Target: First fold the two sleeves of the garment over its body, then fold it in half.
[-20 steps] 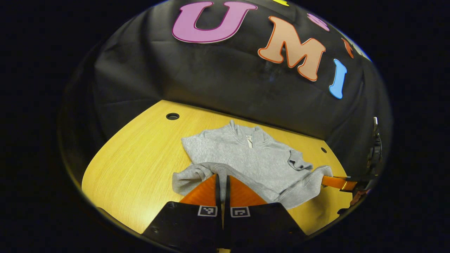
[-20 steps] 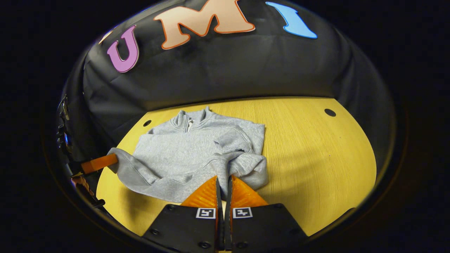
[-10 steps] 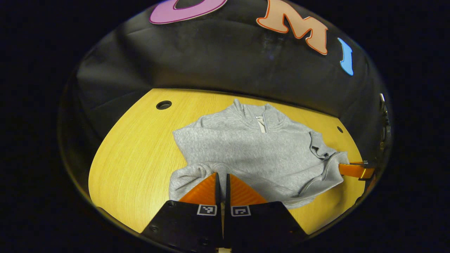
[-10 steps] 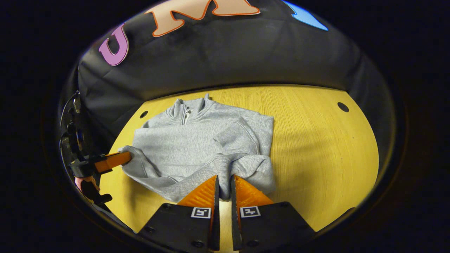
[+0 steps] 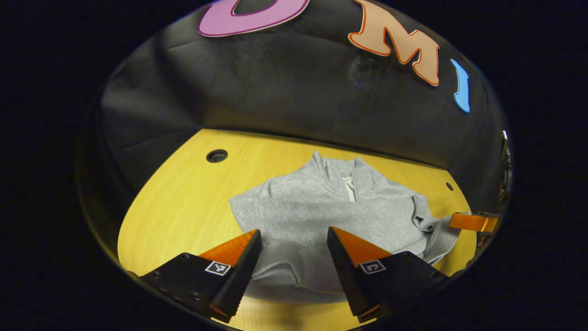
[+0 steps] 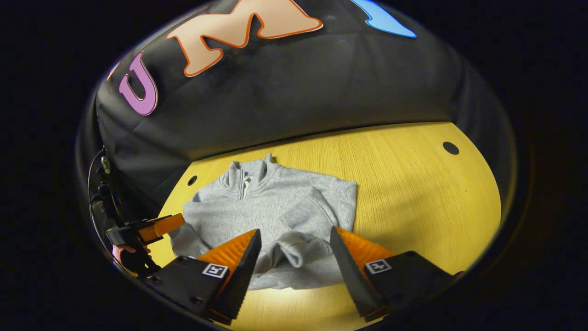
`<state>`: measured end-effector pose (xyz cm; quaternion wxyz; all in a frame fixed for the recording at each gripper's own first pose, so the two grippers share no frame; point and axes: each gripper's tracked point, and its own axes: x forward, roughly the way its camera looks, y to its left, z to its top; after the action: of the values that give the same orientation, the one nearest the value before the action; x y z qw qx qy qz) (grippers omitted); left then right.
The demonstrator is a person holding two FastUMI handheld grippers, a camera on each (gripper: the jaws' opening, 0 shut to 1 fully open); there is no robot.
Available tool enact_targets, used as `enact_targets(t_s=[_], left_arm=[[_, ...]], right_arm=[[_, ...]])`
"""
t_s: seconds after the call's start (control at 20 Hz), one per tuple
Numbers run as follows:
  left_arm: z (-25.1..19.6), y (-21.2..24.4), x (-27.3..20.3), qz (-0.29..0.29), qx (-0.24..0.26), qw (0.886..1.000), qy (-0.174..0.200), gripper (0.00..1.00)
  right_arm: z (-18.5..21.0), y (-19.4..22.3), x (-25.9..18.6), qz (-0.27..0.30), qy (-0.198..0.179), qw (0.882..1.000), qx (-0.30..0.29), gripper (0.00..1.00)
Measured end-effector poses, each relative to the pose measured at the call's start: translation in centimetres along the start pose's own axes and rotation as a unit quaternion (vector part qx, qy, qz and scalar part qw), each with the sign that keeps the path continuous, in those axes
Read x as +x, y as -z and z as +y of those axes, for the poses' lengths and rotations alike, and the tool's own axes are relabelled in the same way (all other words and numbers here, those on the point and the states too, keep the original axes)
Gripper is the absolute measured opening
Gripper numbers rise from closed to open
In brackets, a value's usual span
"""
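Observation:
A grey zip-neck sweatshirt [image 5: 321,211] lies on the yellow table [image 5: 183,207], collar toward the wall, with its sleeves laid over its body. The near edge is loosely bunched [image 6: 294,250]. My left gripper [image 5: 292,233] stands open just above that near edge, nothing between its fingers. In the right gripper view the sweatshirt [image 6: 271,207] lies ahead, and my right gripper [image 6: 295,231] is open over the rumpled fold, apart from the cloth. The right gripper's orange finger [image 5: 473,222] shows by the garment's right side. The left gripper [image 6: 161,226] shows at the garment's left side, held by a hand [image 6: 121,252].
The table [image 6: 413,193] has small round holes [image 5: 217,155] [image 5: 449,186] [image 6: 450,148] near its far corners. Black cloth walls close in behind and at the sides. Bare tabletop lies left and right of the garment.
Both grippers were shut on the sweatshirt's lower edge and have opened wide. The cloth has dropped out of them and settled in a loose bunch on the garment.

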<state>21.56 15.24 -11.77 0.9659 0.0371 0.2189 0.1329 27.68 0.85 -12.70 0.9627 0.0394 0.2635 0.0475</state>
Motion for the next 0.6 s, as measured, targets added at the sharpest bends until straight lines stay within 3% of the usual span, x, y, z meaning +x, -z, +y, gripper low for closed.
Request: enact_targets(t_s=[0.05,0.15,0.4,0.6], left_arm=[[0.4,-0.7,-0.1,-0.01,0.005,1.0,-0.007,0.88],[0.6,-2.6,-0.4,-0.047,0.003,0.999,-0.013,0.93],[0.8,-7.0,-4.8,-0.14,-0.052,0.989,-0.005,0.93],[0.7,-8.0,-10.0,-0.163,-0.059,0.985,0.006,0.93]], right_arm=[[0.0,-0.6,0.0,-0.011,0.001,1.0,0.001,0.98],[0.0,-2.1,-0.3,-0.038,0.002,0.999,0.008,0.99],[0.0,-6.2,-3.9,-0.118,0.003,0.993,0.009,0.95],[1.2,-7.0,-8.5,-0.152,0.001,0.988,-0.024,0.98]])
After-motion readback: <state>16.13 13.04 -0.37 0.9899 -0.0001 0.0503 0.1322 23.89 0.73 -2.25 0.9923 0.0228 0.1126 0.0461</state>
